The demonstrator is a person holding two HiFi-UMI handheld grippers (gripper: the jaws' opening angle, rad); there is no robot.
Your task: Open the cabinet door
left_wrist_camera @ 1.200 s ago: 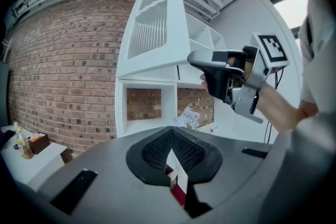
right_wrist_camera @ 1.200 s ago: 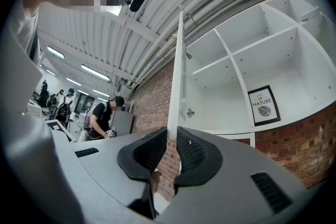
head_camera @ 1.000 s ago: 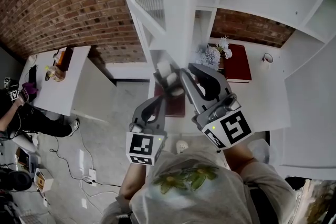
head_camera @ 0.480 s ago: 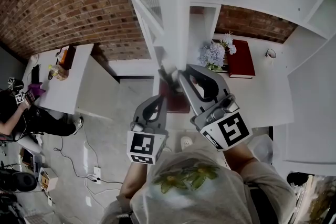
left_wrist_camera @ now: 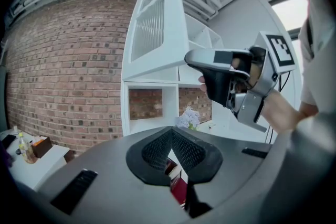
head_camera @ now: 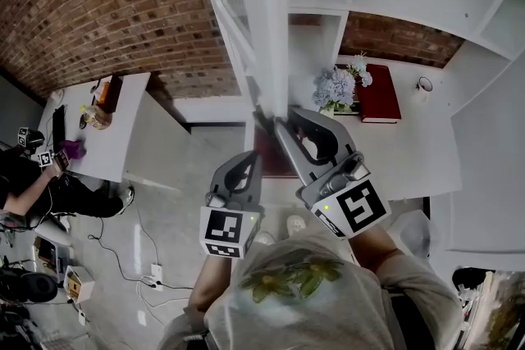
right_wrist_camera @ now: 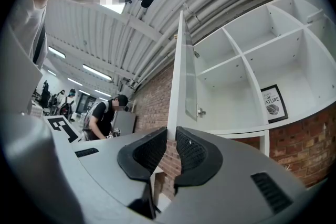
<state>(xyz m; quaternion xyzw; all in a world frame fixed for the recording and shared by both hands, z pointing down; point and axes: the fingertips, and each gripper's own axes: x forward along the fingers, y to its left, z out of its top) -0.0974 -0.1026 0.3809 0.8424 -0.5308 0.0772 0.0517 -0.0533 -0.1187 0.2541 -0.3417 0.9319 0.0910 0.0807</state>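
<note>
The cabinet door (head_camera: 267,29) looks smooth matt white, the brick wall (head_camera: 107,4) rough red.

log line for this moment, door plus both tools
cabinet door: open, standing out from the shelves | right tool: shut on the door's free edge | left tool: shut, empty, off the door

Door (head_camera: 262,20) mid-frame, shelves (head_camera: 410,4) to its right.
Its lower edge sits between my right gripper's (head_camera: 273,120) jaws; my left gripper (head_camera: 251,161) is lower left of that. Flowers (head_camera: 338,86) and book (head_camera: 380,93) lie centre right, a desk (head_camera: 102,131) far left.
</note>
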